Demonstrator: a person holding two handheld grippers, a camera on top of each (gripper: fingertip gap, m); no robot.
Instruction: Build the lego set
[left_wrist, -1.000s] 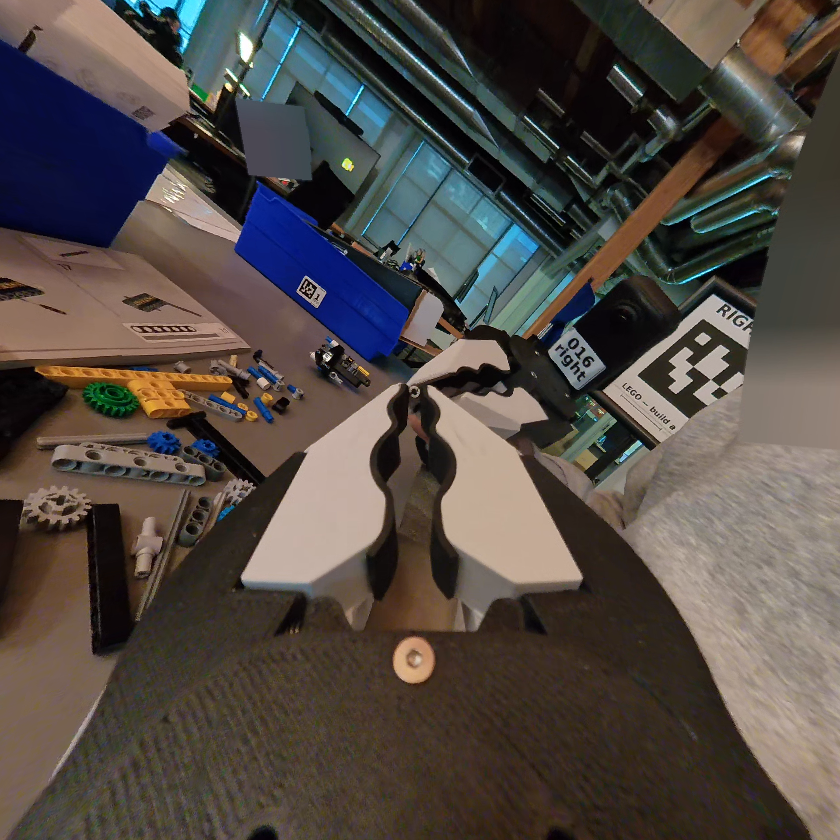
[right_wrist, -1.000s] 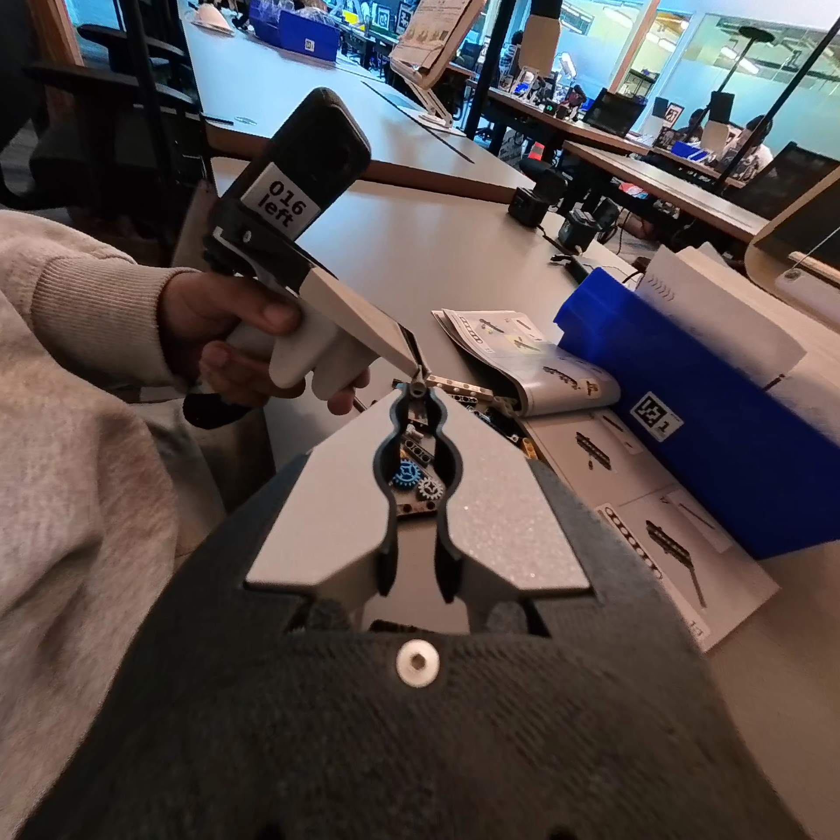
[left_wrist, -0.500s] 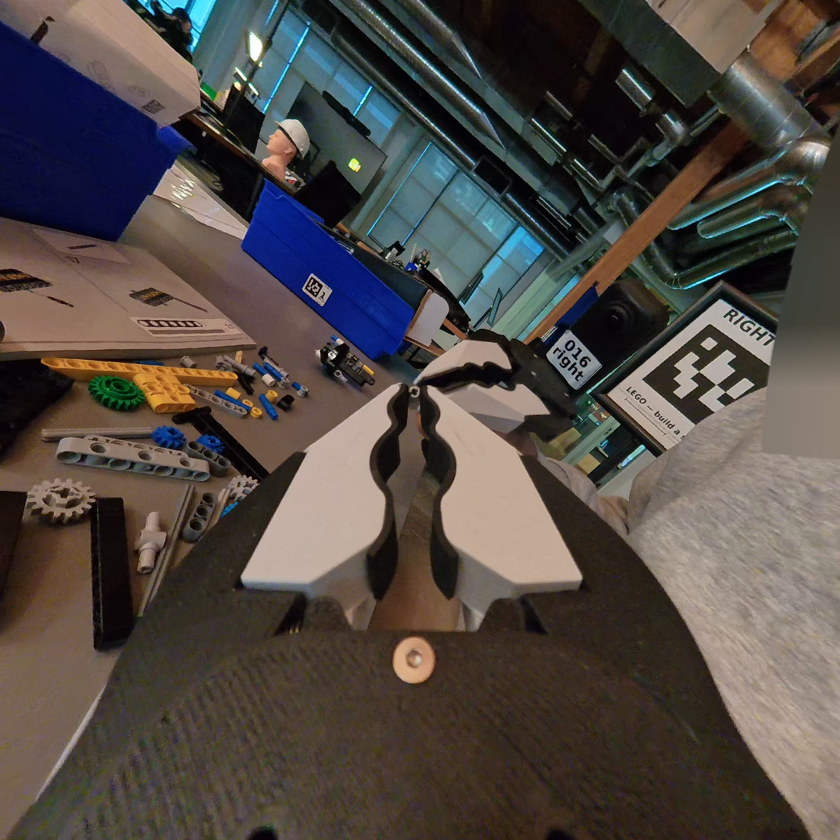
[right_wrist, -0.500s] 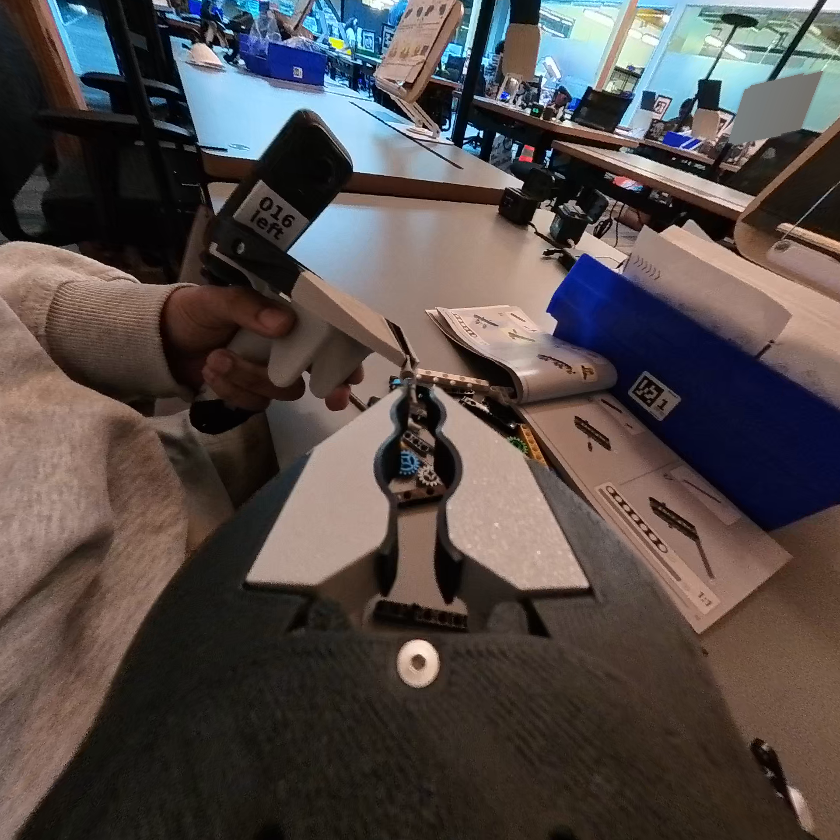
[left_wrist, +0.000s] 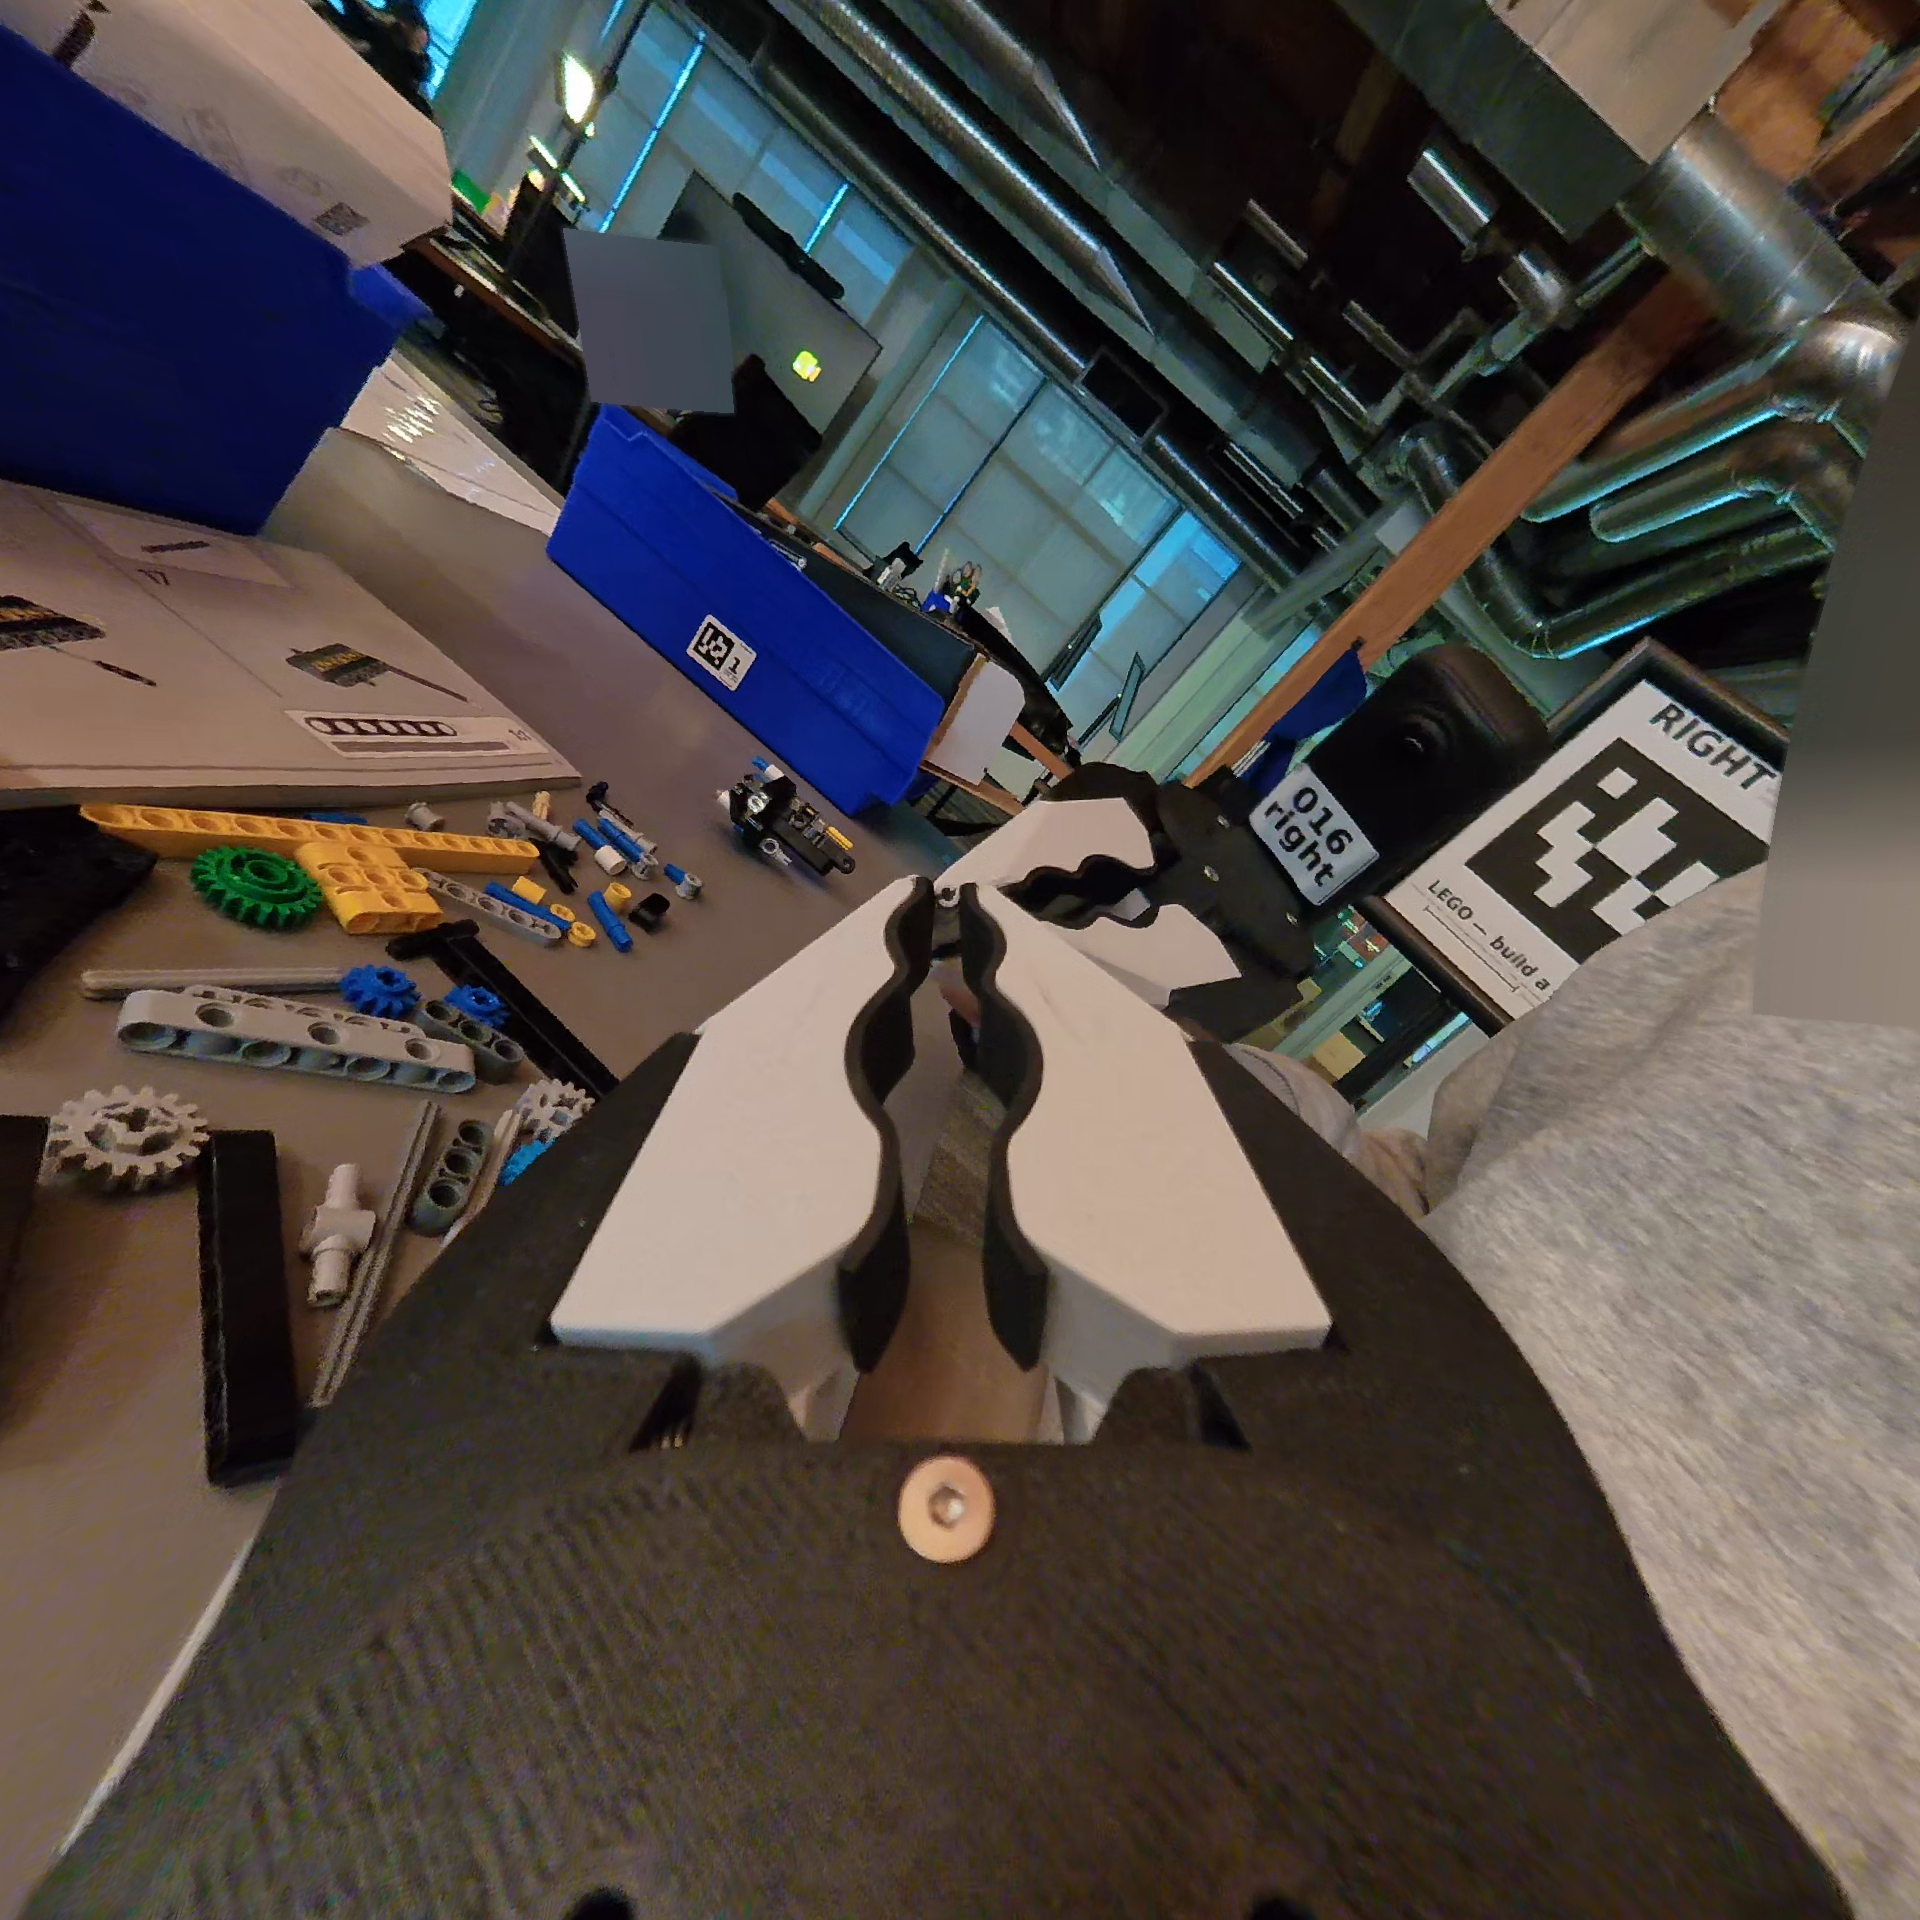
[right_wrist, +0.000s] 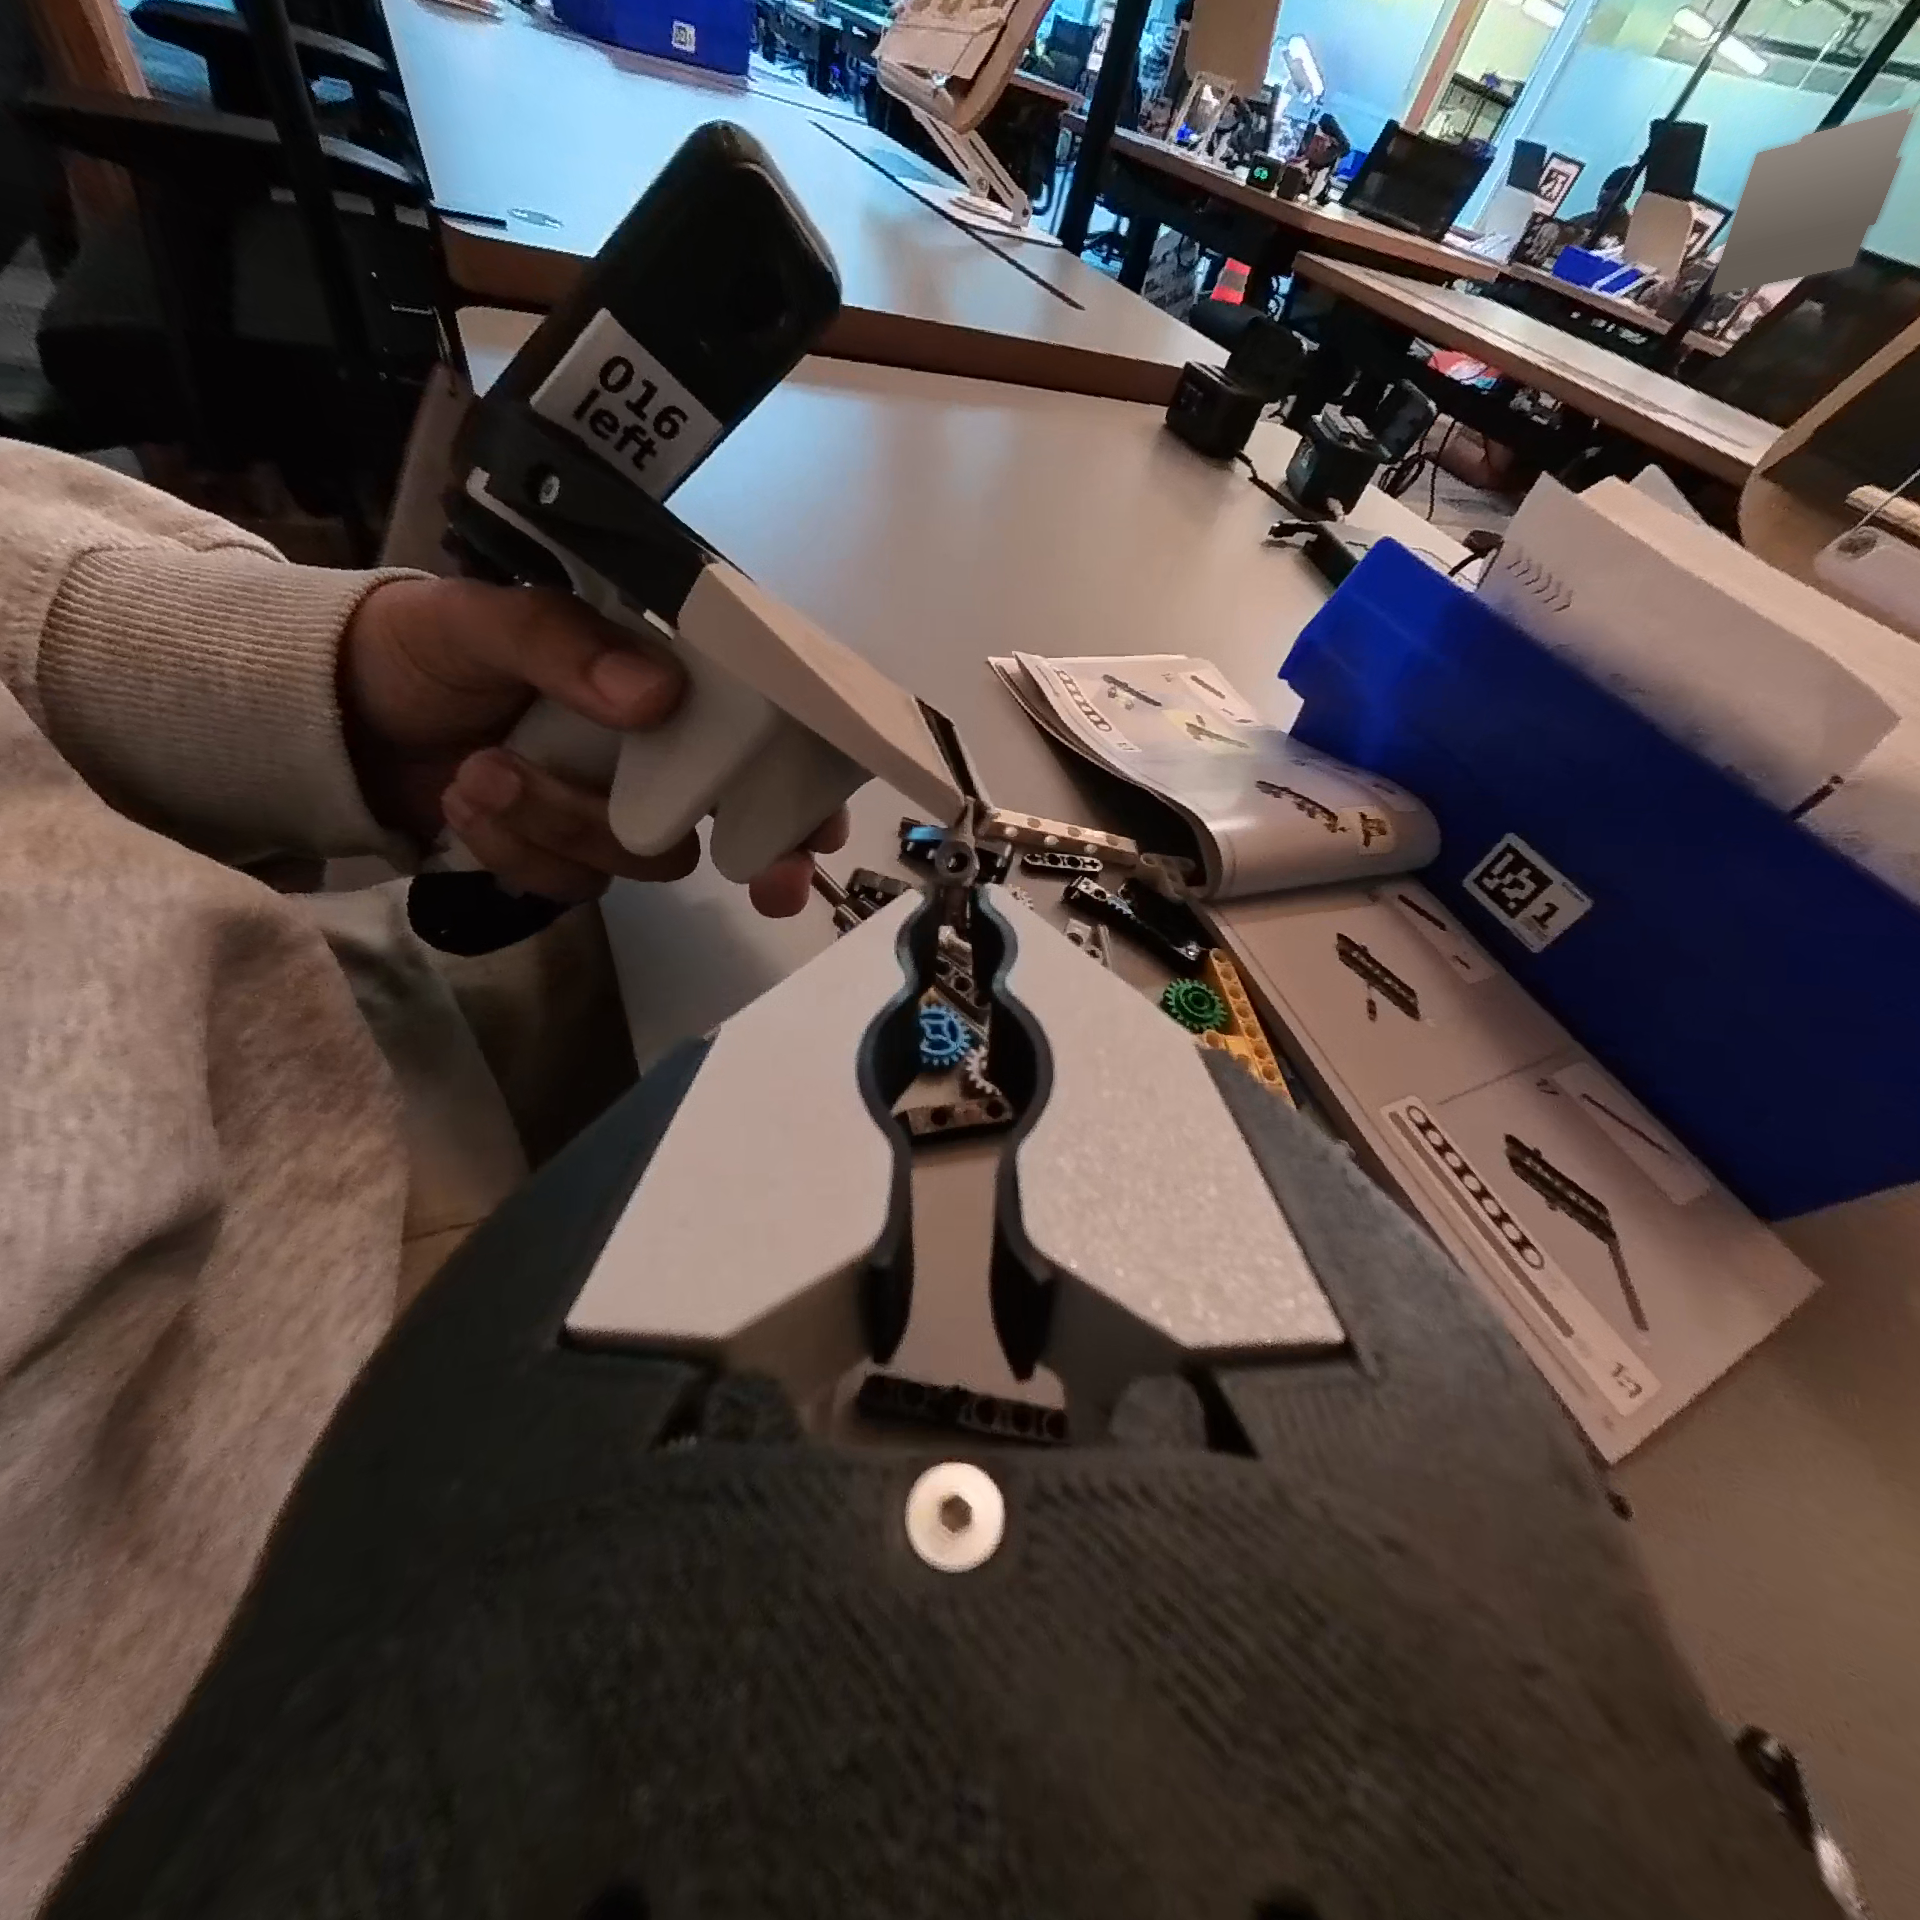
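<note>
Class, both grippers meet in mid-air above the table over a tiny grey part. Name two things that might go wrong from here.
1. The small grey part is pinched only at the very tips of the left gripper and right gripper; a slight twist might flick it out.
2. If dropped, it would likely land among the loose pieces on the table and be hard to find.

Colours here: green gear (left_wrist: 255, 884), yellow beam (left_wrist: 301, 831), small blue gears (left_wrist: 379, 987), grey beam (left_wrist: 296, 1042), blue bins (left_wrist: 748, 644) with black-and-white tags, grey counter (left_wrist: 488, 613), light grey sleeve (right_wrist: 156, 644). Both grippers: grey fingers (left_wrist: 769, 1122), wavy black pads (left_wrist: 883, 1091).
</note>
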